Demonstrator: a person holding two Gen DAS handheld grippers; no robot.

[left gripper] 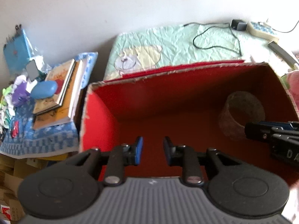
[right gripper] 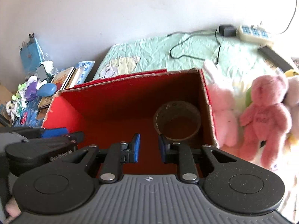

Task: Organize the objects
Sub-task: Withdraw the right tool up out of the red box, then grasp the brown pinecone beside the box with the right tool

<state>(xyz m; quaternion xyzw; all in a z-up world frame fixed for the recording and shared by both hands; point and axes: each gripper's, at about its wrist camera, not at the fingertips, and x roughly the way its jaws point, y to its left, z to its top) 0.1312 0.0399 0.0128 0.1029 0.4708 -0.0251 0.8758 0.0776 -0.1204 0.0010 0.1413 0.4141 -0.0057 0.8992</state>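
A red cardboard box [left gripper: 104, 108] stands open on the bed, and both grippers hang over its near edge. Inside it, at the right end, sits a brown round container [left gripper: 241, 112], also plain in the right wrist view [right gripper: 177, 123]. My left gripper [left gripper: 153, 149] is open by a narrow gap, with nothing between its blue pads. My right gripper [right gripper: 149, 147] is open by a similar gap and is also empty, just in front of the brown container. Each gripper shows in the other's view: the right one [left gripper: 248, 128] reaches in beside the container, and the left one [right gripper: 71, 133] comes in from the left.
A pink plush bear [right gripper: 265, 115] and a paler pink plush [right gripper: 222, 112] lie right of the box. Left of it are stacked books [left gripper: 61, 97], a blue case [left gripper: 44, 89] and small toys. A black cable [left gripper: 214, 37] and a power strip [left gripper: 261, 29] lie on the green sheet behind.
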